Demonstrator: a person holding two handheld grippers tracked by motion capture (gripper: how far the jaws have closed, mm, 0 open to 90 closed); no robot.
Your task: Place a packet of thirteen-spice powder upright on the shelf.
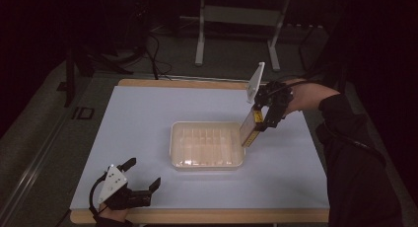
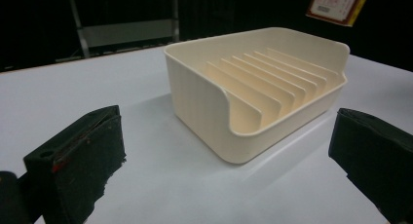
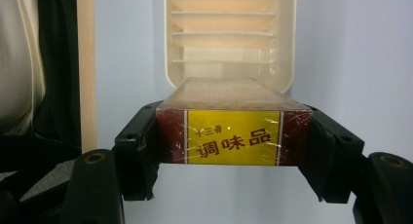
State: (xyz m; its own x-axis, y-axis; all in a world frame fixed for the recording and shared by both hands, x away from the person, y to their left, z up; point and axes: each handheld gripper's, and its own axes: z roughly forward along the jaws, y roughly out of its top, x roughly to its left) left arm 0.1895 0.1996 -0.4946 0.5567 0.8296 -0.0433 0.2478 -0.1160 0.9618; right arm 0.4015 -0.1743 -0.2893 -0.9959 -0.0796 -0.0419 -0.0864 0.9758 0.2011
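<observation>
Your right gripper (image 1: pixel 259 127) is clenched on the box (image 1: pixel 251 128), a flat pack in clear wrap with a yellow label and dark red ends. In the right gripper view you see the two jaws press on its short red ends, so the long flat faces stay free; I think this is why you hold it so, because a free flat face can slide between the thin walls of the rack (image 1: pixel 207 144). The box hangs in the air, tilted, with its lower end just above the right end of the rack, and it does not touch the rack yet. The rack is a cream tray with a row of upright dividers inside, and it stands near the middle of the white tabletop (image 1: pixel 138 118). All its slots look empty. The dividers run across the short way of the rack, so the box probably must come down edge first and parallel with them to enter a slot. Your left gripper (image 1: pixel 143 175) is released, with its jaws wide apart, and it rests low at the near left corner of the tabletop, well apart from the rack. In the left gripper view the rack (image 2: pixel 253 87) lies ahead between the jaws, so this hand seems ready to steady the rack if the box pushes it.
</observation>
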